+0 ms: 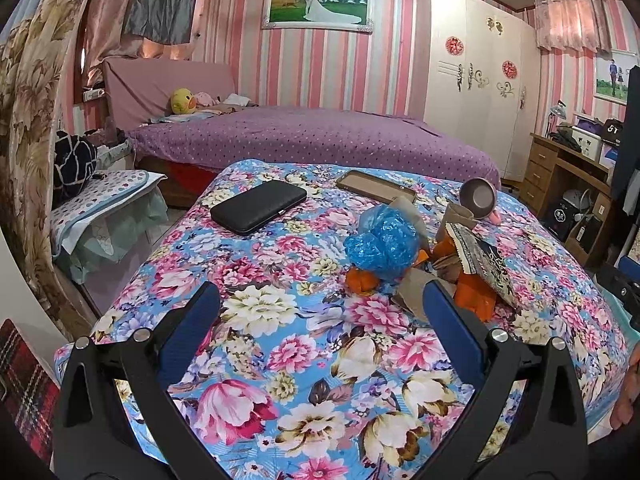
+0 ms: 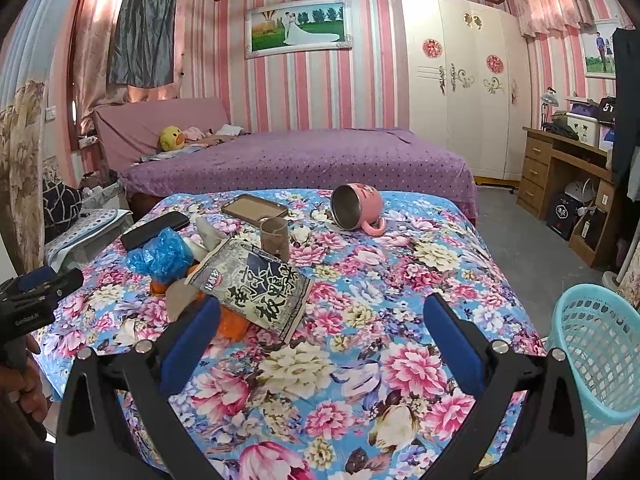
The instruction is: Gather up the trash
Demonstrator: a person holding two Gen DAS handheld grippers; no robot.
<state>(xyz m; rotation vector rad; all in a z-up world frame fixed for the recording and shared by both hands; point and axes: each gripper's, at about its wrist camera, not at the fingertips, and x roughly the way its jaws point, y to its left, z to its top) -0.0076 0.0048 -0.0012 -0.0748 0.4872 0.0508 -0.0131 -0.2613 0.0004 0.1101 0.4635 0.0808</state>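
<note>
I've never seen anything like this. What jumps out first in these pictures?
The loud floral cloth fills both views, with a heap of litter on it: a crumpled blue bag and a printed wrapper. A pink mug lies tipped over behind, and a turquoise basket stands at the right.

Floral-clothed table [image 2: 360, 320] under trash pile [image 2: 248, 292], mug [image 2: 360, 204]

We are in a home bedroom. We see a bed [image 2: 296, 160] under a purple dotted spread with a yellow duck plush toy [image 2: 171, 138] by its padded headboard, pink striped wallpaper [image 2: 316, 80], and a framed wedding photo [image 2: 298, 26] hung above. A white wardrobe [image 2: 460, 80] with red paper decorations stands beside a wooden desk [image 2: 560, 176] with drawers. Curtains [image 2: 140, 28] cover the window, and a floral cloth [image 2: 360, 320] drapes the surface nearest us.
</note>
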